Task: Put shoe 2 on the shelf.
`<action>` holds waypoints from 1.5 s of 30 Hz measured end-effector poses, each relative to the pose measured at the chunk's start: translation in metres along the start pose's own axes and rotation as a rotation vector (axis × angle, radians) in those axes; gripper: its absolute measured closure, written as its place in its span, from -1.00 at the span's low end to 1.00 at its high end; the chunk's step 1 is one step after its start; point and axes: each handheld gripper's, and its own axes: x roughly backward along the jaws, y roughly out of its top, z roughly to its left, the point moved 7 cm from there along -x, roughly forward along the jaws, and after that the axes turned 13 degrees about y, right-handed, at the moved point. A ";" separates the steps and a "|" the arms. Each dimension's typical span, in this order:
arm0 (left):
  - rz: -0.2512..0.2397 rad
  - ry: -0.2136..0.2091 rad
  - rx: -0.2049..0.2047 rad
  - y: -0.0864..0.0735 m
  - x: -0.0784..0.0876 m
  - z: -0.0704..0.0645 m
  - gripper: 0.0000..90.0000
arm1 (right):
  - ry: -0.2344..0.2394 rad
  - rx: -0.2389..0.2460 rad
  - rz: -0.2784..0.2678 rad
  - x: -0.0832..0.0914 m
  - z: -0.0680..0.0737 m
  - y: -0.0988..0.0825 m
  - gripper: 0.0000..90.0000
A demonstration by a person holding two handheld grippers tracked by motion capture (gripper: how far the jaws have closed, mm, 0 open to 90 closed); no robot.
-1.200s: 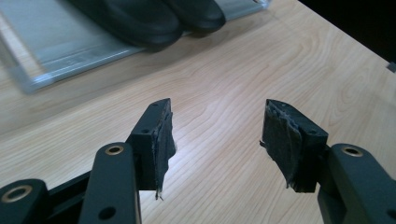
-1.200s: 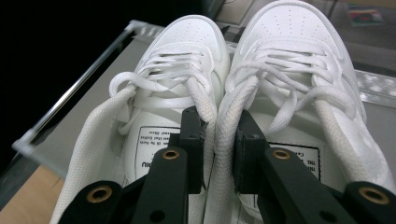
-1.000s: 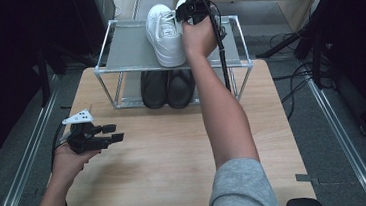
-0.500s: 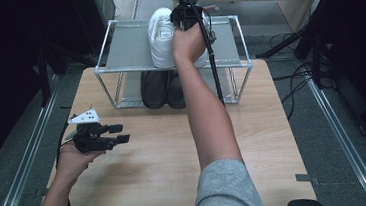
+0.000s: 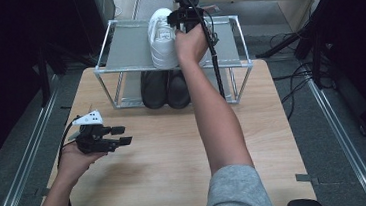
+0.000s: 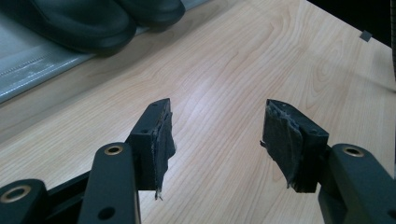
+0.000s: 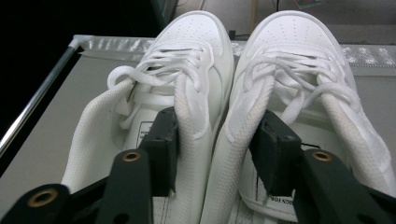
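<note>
Two white sneakers stand side by side on the top shelf of the metal rack: the left sneaker and the right sneaker. My right gripper reaches over them with one jaw inside each shoe. The two inner collars sit between the jaws, which have just been opening and no longer squeeze them. My left gripper hovers low over the table's left side, open, with nothing between its pads.
A pair of black shoes sits on the rack's lower level. The wooden table spreads in front of the rack. The right gripper's cable hangs down over the rack's front. Dark floor and rails flank the table.
My right forearm has swung a little to the left over the table. The left gripper has stayed where it was.
</note>
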 end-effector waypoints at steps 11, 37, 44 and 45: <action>0.022 0.003 -0.006 0.000 -0.006 -0.002 -0.05 | 0.105 0.071 -0.018 0.038 -0.002 0.001 -0.06; 0.069 0.017 -0.030 0.001 -0.019 -0.006 -0.06 | 0.388 0.275 -0.037 0.109 -0.001 -0.055 0.00; 0.073 0.021 -0.024 0.002 -0.023 -0.005 -0.03 | 0.421 0.344 -0.015 0.118 0.002 -0.078 -0.07; 0.074 0.021 -0.025 0.002 -0.023 -0.004 -0.03 | 0.428 0.346 -0.011 0.119 0.001 -0.082 -0.09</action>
